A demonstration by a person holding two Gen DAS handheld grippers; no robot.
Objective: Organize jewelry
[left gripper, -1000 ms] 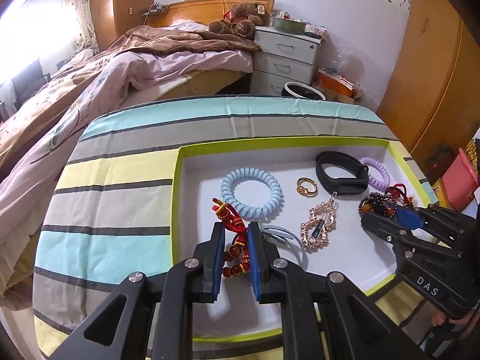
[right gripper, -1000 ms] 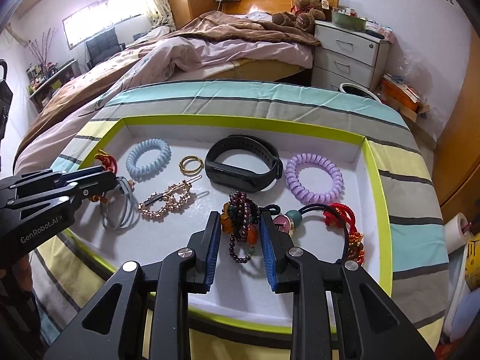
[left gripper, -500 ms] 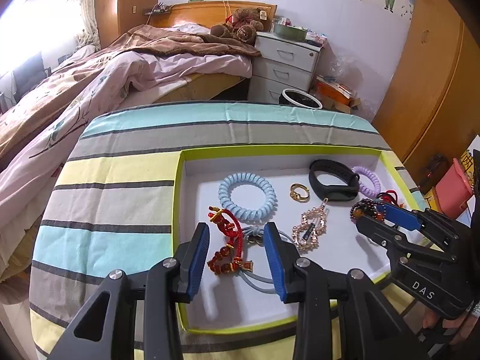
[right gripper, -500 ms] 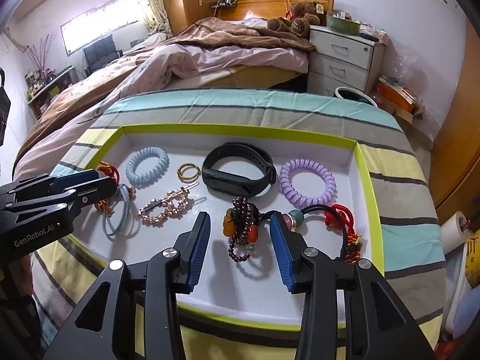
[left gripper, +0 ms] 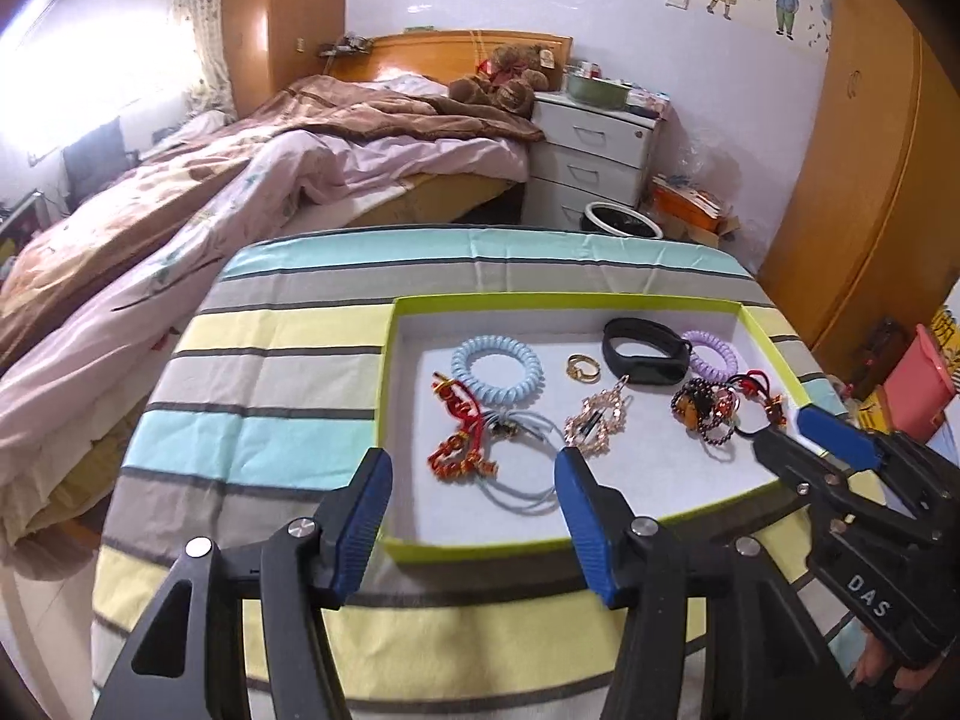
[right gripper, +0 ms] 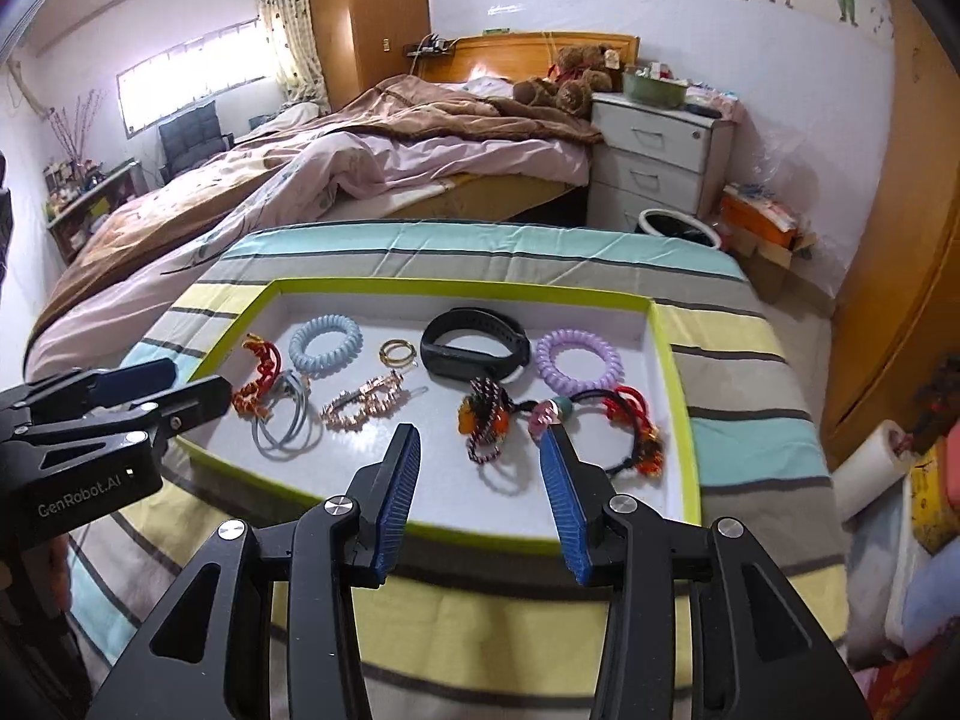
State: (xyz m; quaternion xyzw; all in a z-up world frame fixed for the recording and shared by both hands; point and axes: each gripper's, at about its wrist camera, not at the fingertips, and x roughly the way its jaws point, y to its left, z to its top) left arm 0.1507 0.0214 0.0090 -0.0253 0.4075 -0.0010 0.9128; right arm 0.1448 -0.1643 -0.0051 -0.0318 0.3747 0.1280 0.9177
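The tabletop [left gripper: 270, 396], under its striped cloth, carries a shallow green-rimmed tray [left gripper: 774, 330] that holds all the jewelry, laid out piece by piece on the white floor. Compared with a second ago, both tools have lifted up and back from the tray toward its near edge.

The left hand-held gripper [left gripper: 474, 516], which a second ago was clamped on the red knotted bracelet [left gripper: 459, 438], now has its jaws opening wide with nothing between them. That bracelet lies at the tray's left side, touching the grey hair ties [left gripper: 522, 462] and just beside the pale blue coil band [left gripper: 498, 369].

The right hand-held gripper [right gripper: 480, 486] has likewise let go: its jaws stand apart and empty. The dark bead bracelet [right gripper: 486, 420] it was pinching rests in the tray's right half, beside the red corded charm [right gripper: 636, 426] and in front of the black wristband [right gripper: 474, 348] and purple coil band [right gripper: 579, 360].

The gold ring [right gripper: 397, 352] and the rose-gold hair clip [right gripper: 366, 402] sit between the two groups.

Both placements look finished; judging by the layout, the sorting is near its end or already complete.
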